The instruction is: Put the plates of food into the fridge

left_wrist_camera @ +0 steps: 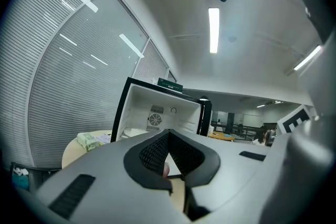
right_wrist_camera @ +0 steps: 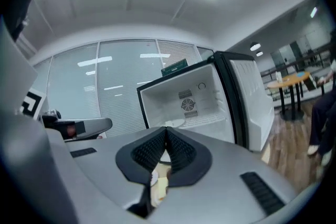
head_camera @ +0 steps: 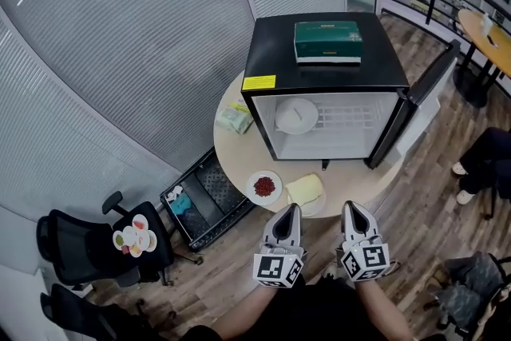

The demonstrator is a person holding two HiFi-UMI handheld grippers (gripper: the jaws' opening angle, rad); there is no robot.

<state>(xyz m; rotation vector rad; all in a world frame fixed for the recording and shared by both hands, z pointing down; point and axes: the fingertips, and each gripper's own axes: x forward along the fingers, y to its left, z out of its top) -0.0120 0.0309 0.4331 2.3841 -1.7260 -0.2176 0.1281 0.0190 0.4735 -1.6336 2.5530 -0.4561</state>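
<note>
A black mini fridge (head_camera: 323,52) stands on a round table (head_camera: 231,152) with its door (head_camera: 423,96) swung open to the right. One white plate (head_camera: 296,116) lies on the shelf inside. Near the table's front edge sit a plate of red food (head_camera: 264,186) and a plate of yellow food (head_camera: 306,191). My left gripper (head_camera: 291,207) is shut with its tip at the near rim of the yellow plate; I cannot tell whether it touches. My right gripper (head_camera: 351,205) is shut, just right of that plate. In both gripper views the jaws meet, left gripper (left_wrist_camera: 168,134), right gripper (right_wrist_camera: 166,130), facing the fridge interior (right_wrist_camera: 189,99).
A green box (head_camera: 328,41) lies on top of the fridge and a tissue pack (head_camera: 235,117) beside it on the table. A black crate rack (head_camera: 200,200) and a black chair (head_camera: 88,247) stand at the left. A person's legs (head_camera: 487,164) and another table (head_camera: 491,32) are at the right.
</note>
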